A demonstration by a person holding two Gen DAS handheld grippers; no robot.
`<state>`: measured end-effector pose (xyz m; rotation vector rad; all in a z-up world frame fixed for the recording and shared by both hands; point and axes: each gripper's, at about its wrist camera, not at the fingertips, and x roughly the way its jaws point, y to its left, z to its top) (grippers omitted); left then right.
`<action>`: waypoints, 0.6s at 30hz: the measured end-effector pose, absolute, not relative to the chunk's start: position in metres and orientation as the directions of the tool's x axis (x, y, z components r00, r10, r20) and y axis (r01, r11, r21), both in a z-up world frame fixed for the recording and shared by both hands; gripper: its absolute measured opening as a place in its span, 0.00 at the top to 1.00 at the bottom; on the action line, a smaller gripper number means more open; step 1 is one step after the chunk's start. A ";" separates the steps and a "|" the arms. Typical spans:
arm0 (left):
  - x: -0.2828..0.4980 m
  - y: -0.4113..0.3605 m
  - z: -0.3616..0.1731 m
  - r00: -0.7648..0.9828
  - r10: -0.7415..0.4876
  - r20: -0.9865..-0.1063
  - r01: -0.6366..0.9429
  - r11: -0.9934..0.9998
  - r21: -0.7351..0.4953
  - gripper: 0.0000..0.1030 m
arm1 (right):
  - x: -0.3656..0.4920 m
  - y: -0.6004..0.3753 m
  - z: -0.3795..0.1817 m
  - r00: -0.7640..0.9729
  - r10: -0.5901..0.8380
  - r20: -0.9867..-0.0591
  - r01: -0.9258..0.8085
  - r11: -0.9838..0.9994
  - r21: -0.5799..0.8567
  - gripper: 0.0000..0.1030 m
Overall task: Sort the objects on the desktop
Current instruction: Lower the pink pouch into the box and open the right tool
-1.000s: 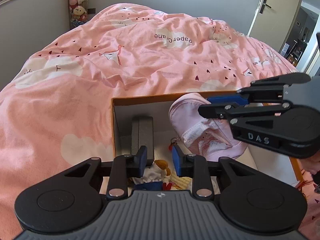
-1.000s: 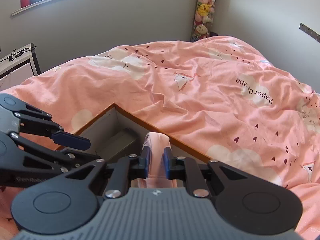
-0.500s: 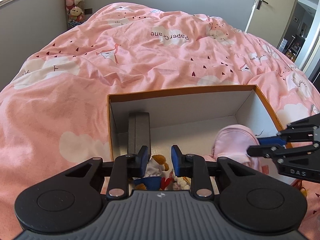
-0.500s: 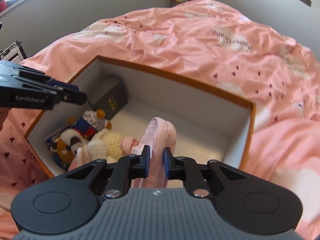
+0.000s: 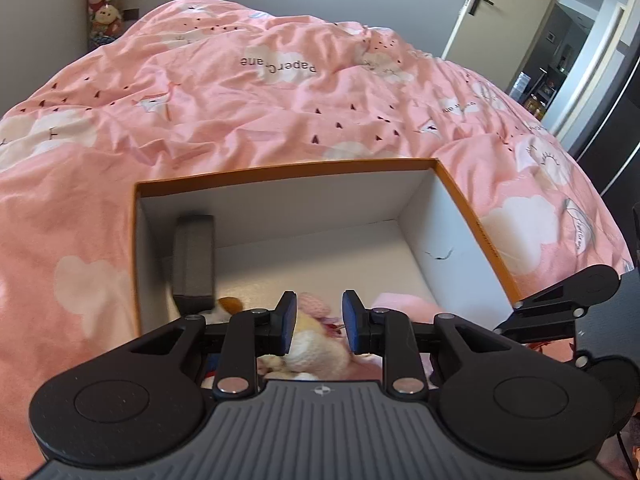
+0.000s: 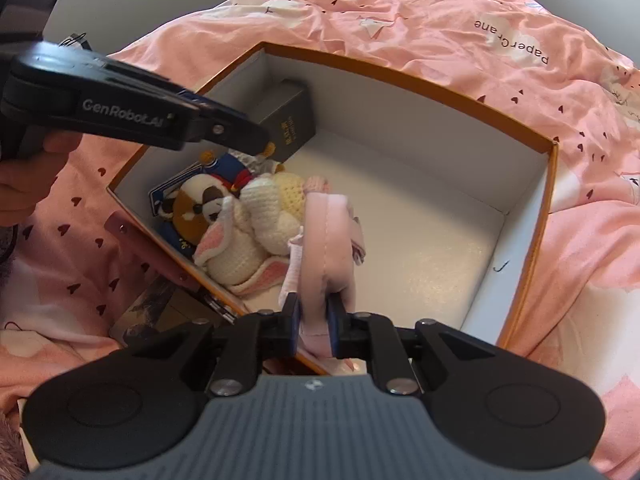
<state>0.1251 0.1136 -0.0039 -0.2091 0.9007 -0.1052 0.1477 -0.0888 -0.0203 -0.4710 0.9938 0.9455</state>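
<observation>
1. An orange-edged box [image 6: 549,184] with white inner walls is seen on a bed covered by a pink quilt [image 6: 440,12].
2. The right claw [image 6: 313,326] is pressed onto a pink fabric item [image 6: 320,248] (it looks like a small padded cap, but this cannot be told for sure), and the item is pinched between both blue pads.
3. The pink fabric item is held inside the box, near its near wall, and its far end is touching the crocheted rabbit toy [image 6: 244,236].
4. Just beside the rabbit toy, to the left, a brown and white plush dog [image 6: 196,208] is lying on a blue card.
5. A dark rectangular case [image 6: 292,120] is placed in the far left corner of the box, against the wall.
6. The left claw [image 5: 316,326] is spread, and nothing is held between its fingers [image 5: 286,320]; it is hanging over the near left part of the box, above the toys.
7. In the left wrist view the dark case [image 5: 193,264] is seen upright against the left wall, and a part of the right gripper body is seen at the right edge.
8. The right and far parts of the box floor are shown bare and white.
9. A door [image 5: 496,20] is visible far at the right, behind the bed.
</observation>
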 end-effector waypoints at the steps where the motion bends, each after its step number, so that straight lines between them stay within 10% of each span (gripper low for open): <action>1: 0.126 0.110 -0.005 0.613 -0.183 -0.768 0.010 0.974 -0.224 0.72 | 0.148 -0.089 -0.019 0.214 0.453 -0.866 -0.844 0.531 0.070 0.83; 18: 0.133 0.087 -0.015 0.562 -0.184 -0.806 0.061 0.982 -0.181 0.72 | 0.164 -0.090 -0.005 0.284 0.461 -0.841 -0.869 0.495 -0.023 0.41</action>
